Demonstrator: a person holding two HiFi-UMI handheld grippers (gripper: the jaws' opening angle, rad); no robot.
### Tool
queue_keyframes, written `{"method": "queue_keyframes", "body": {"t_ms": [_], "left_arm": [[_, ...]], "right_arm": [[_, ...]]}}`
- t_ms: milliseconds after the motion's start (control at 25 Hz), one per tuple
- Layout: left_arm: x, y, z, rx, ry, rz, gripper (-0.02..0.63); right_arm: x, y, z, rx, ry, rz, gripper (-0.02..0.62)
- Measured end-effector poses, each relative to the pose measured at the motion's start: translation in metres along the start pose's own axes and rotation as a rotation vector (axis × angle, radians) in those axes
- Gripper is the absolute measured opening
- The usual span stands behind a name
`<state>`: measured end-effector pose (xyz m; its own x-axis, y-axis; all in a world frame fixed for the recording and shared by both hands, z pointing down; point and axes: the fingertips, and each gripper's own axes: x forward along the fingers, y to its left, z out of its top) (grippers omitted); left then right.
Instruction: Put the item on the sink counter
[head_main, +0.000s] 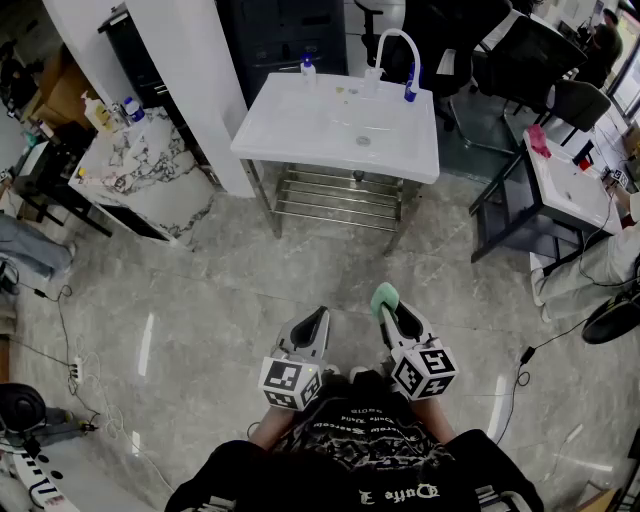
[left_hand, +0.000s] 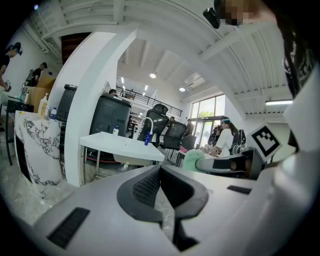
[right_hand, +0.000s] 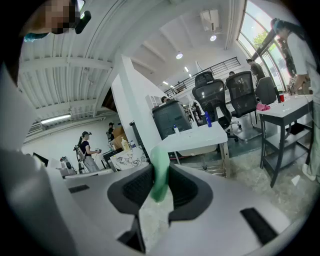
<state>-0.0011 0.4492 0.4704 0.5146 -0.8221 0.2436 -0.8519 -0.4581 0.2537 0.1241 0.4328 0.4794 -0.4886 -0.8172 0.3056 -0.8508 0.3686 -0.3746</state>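
Observation:
The white sink counter (head_main: 300, 125) stands ahead of me across the grey floor, with a curved white faucet (head_main: 395, 42) at its back edge. My right gripper (head_main: 388, 312) is held low near my body and is shut on a pale green soft item (head_main: 384, 297). In the right gripper view the green item (right_hand: 161, 172) stands upright, pinched between the dark pads, with the sink counter (right_hand: 200, 140) far beyond. My left gripper (head_main: 316, 322) hangs beside it, shut and holding nothing. The left gripper view shows its pads (left_hand: 150, 185) meeting, and the green item (left_hand: 196, 162) off to the right.
A white pillar (head_main: 205, 90) and a marble-topped counter (head_main: 150, 165) with bottles stand left of the sink. A white table (head_main: 570, 185) with a person sits at the right. Office chairs (head_main: 540, 50) stand behind. Two bottles (head_main: 410, 88) rest on the sink counter. Cables (head_main: 60, 330) lie at left.

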Motion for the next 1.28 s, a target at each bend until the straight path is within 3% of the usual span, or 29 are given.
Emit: {"method": "queue_keyframes", "body": {"t_ms": [840, 1120, 1280], "left_arm": [[-0.009, 0.028, -0.005, -0.011, -0.028, 0.015, 0.008], [0.044, 0.043, -0.001, 0.001, -0.015, 0.04, 0.008], [0.084, 0.055, 0.02, 0.02, -0.032, 0.063, 0.008]], "right_arm": [[0.016, 0.002, -0.006, 0.055, -0.034, -0.03, 0.098], [0.065, -0.026, 0.01, 0.005, -0.012, 0.014, 0.098], [0.103, -0.049, 0.034, -0.036, -0.007, 0.041, 0.098]]}}
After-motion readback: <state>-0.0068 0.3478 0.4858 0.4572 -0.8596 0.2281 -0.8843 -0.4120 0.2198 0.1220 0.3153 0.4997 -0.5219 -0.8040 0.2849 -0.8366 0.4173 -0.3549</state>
